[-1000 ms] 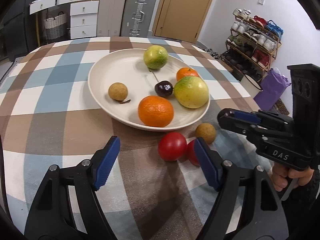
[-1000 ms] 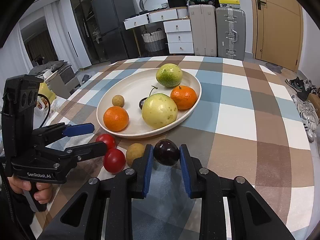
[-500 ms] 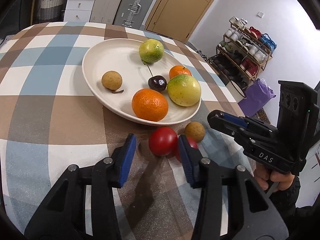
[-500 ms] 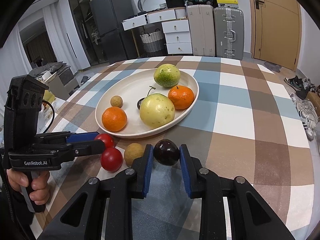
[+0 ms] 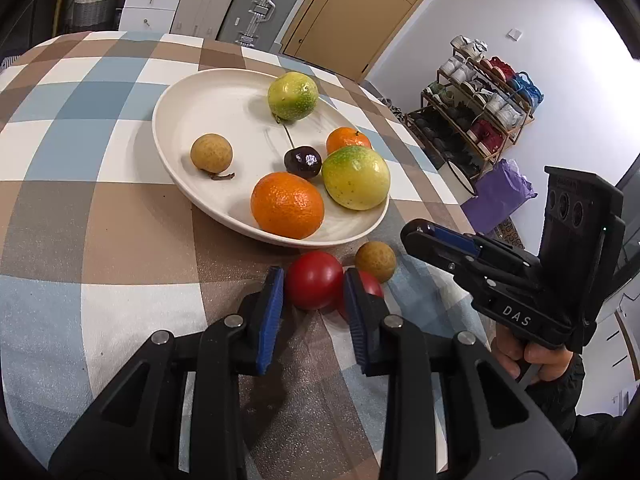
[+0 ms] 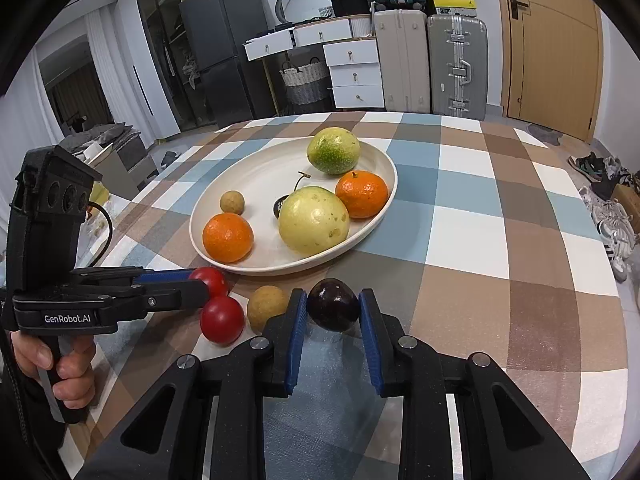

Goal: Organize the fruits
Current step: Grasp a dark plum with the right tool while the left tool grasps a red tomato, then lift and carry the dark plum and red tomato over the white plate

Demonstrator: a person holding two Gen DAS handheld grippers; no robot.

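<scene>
A cream plate (image 5: pixel 224 96) (image 6: pixel 260 168) on the checked table holds two oranges, two green-yellow fruits, a dark cherry and a small brown longan. In front of the plate lie two red tomatoes (image 5: pixel 314 286) (image 6: pixel 222 320), a brown longan (image 5: pixel 375 255) (image 6: pixel 267 307) and a dark purple plum (image 6: pixel 333 304). My left gripper (image 5: pixel 314 294) is shut on the farther red tomato at the plate's near rim. My right gripper (image 6: pixel 333 312) is shut on the dark plum, down at the table.
Each gripper shows in the other's view, the right one (image 5: pixel 500 272) and the left one (image 6: pixel 120 292), close together at the table's front. Suitcases (image 6: pixel 456 64), drawers and a shoe rack (image 5: pixel 480 96) stand beyond the table.
My left gripper moved forward and closed from wide open onto the red tomato. My right gripper stayed shut on the plum.
</scene>
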